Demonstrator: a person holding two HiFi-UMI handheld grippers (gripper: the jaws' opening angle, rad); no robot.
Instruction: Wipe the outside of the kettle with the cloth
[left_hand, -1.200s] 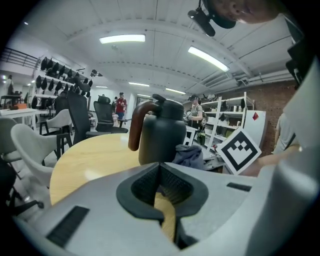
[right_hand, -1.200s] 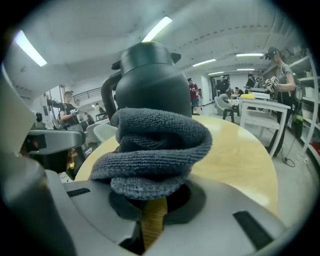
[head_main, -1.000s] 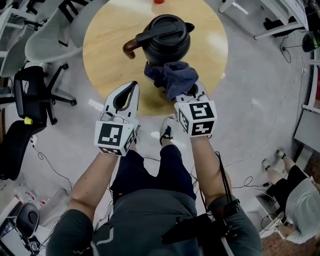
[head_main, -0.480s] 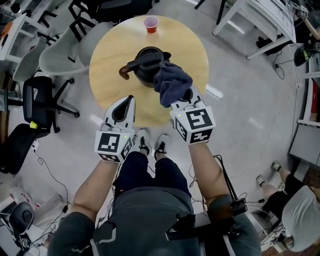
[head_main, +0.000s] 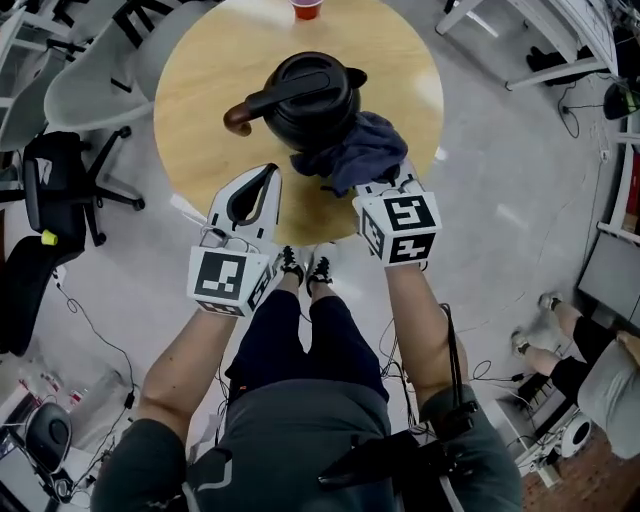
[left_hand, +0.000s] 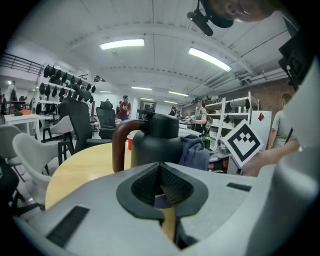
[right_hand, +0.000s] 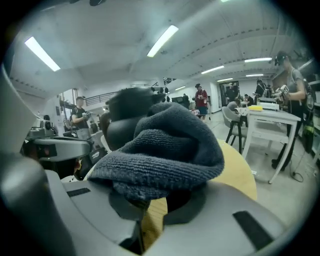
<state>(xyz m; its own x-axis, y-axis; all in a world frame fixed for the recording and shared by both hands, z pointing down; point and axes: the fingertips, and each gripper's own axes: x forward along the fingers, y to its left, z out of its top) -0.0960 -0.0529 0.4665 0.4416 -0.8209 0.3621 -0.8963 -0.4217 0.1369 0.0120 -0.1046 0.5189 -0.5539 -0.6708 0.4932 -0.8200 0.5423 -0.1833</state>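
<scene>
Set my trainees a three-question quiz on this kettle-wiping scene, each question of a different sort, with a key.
1. True or false: the left gripper holds the cloth.
2. Where does the kettle stand? A: on the round wooden table; B: on a stove; C: in a sink.
3. What colour is the cup at the table's far edge?

Key
1. False: the right gripper grips the cloth; the left gripper is shut and empty.
2. A.
3. Red.
</scene>
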